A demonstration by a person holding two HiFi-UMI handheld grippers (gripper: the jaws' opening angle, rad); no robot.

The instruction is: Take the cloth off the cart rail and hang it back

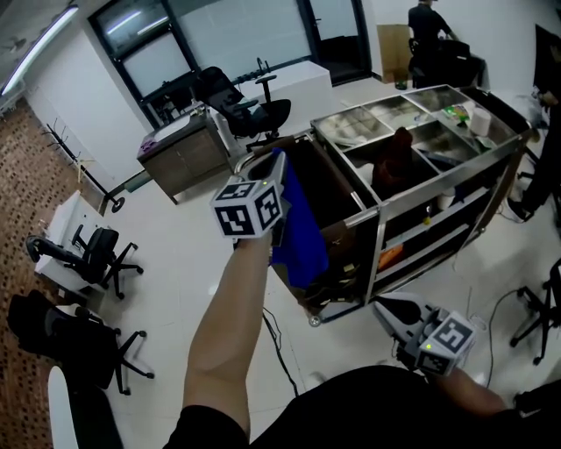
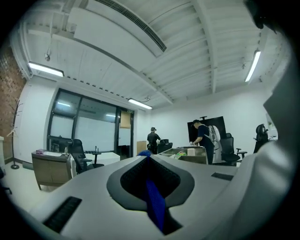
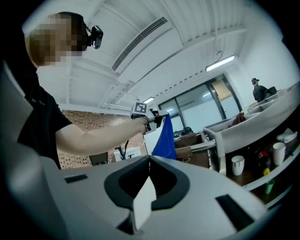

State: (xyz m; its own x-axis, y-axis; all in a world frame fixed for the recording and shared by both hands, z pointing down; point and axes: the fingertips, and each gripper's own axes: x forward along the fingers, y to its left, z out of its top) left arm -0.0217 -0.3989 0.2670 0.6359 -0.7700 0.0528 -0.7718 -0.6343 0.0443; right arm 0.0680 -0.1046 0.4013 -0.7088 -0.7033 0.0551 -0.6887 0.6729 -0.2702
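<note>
A blue cloth (image 1: 298, 230) hangs from my left gripper (image 1: 277, 175), which is shut on its top edge and held up in the air over the near end of the steel cart (image 1: 364, 215). The cloth drapes down in front of the cart's end rail (image 1: 256, 153), and I cannot tell whether it touches the rail. In the left gripper view a strip of the blue cloth (image 2: 154, 206) is pinched between the jaws. The right gripper view shows the left gripper (image 3: 157, 119), the cloth (image 3: 165, 140) and the rail (image 3: 201, 146). My right gripper (image 1: 386, 309) is low by the cart's corner, shut and holding nothing.
The cart top holds steel pans and a brown thing (image 1: 393, 162); white cups (image 3: 237, 165) stand on its lower shelf. Office chairs (image 1: 250, 112) and a desk (image 1: 180, 153) stand behind, more chairs (image 1: 96, 254) at the left. A cable (image 1: 279, 346) lies on the floor. A person (image 1: 429, 26) is at the back.
</note>
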